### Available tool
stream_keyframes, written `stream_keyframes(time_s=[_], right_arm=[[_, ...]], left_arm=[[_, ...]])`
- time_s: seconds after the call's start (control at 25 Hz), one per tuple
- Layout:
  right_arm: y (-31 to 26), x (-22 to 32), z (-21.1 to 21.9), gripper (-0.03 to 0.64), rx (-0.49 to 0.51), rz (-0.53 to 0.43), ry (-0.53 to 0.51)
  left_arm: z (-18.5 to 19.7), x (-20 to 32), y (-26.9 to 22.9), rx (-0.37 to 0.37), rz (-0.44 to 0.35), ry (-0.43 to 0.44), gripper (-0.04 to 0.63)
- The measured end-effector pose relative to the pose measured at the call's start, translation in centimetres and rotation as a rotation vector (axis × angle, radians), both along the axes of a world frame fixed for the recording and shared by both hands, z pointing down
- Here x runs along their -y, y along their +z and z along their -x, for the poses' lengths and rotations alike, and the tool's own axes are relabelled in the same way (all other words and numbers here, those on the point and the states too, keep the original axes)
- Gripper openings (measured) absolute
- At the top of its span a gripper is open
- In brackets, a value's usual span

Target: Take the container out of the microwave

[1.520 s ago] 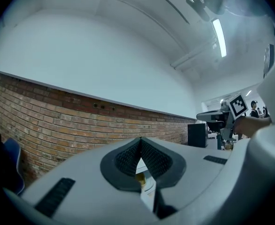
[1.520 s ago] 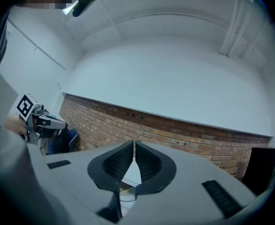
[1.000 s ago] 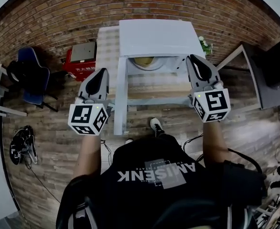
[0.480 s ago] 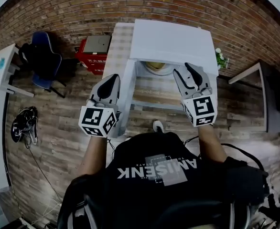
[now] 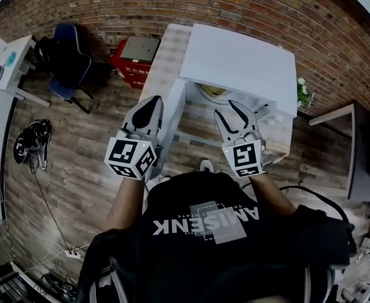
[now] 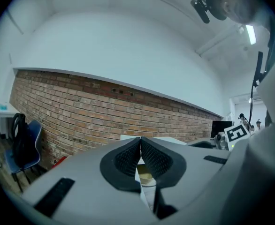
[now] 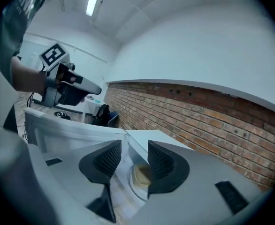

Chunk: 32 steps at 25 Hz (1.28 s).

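**Container in the open microwave, tongs short of it**

The right tongs [image 7: 134,156] are opening with nothing between the pads. Past their gap sits the container [image 7: 141,174], a round dish, pale yellow inside, within the white microwave [image 5: 238,59]. The left tongs [image 6: 140,142] are pressed together and empty, beside the swung-open door [image 5: 174,115]. A red box [image 5: 137,65] stands left of the surface [image 5: 172,62]. Both arms reach forward.
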State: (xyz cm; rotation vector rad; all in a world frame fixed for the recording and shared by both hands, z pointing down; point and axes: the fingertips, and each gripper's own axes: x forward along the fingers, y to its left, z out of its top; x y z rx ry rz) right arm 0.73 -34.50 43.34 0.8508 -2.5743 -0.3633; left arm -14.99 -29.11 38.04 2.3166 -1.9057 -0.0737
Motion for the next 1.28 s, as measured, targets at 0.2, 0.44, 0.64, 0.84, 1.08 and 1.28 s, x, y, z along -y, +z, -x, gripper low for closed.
stream_keyframes(time_s=[0.2, 0.44, 0.64, 0.84, 1.08, 1.28], right_arm=[[4.5, 0.3, 1.2, 0.204, -0.048, 0.065, -0.055], [9.3, 2.4, 1.4, 0.208, -0.111, 0.129, -0.056], [12.9, 4.6, 1.5, 0.228, -0.185, 0.142, -0.054], [15.8, 5.9, 2.3, 0.23, -0.235, 0.147, -0.08], [17.6, 7.9, 4.3, 0.23, -0.297, 0.104, -0.12], [18.9, 8.9, 5.0, 0.232, -0.363, 0.07, -0.126]], left_arm=[[-0.2, 0.2, 0.5, 0.024, 0.016, -0.026, 0.012], [-0.8, 1.0, 0.7, 0.025, 0.023, -0.05, 0.012], [-0.7, 1.1, 1.6, 0.007, 0.056, -0.102, 0.012], [-0.5, 0.2, 1.9, -0.014, 0.057, -0.165, 0.012], [-0.5, -0.4, 1.1, -0.025, 0.041, -0.219, 0.012], [-1.0, -0.9, 0.8, -0.025, 0.041, -0.234, 0.012]])
